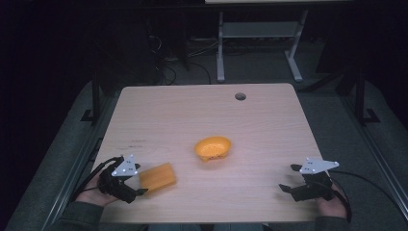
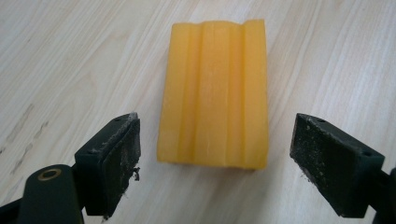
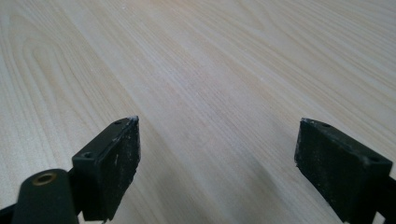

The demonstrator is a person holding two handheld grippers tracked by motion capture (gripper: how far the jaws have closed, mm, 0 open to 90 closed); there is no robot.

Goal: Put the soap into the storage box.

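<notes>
A yellow-orange ridged block (image 1: 159, 176) (image 2: 215, 91) lies flat on the wooden table (image 1: 202, 115) near its front left. My left gripper (image 1: 140, 179) (image 2: 215, 163) is open right at the block's near end, one jaw on each side, touching nothing. An orange bowl (image 1: 212, 147) sits upright in the middle of the table. At the front right my right gripper (image 1: 289, 177) (image 3: 217, 161) is open over bare wood, holding nothing.
A round cable hole (image 1: 240, 96) is set in the table near its far edge. Beyond the table stand the white legs of another desk (image 1: 221, 48) and some cables on the dark floor. A hand holds each gripper at the front edge.
</notes>
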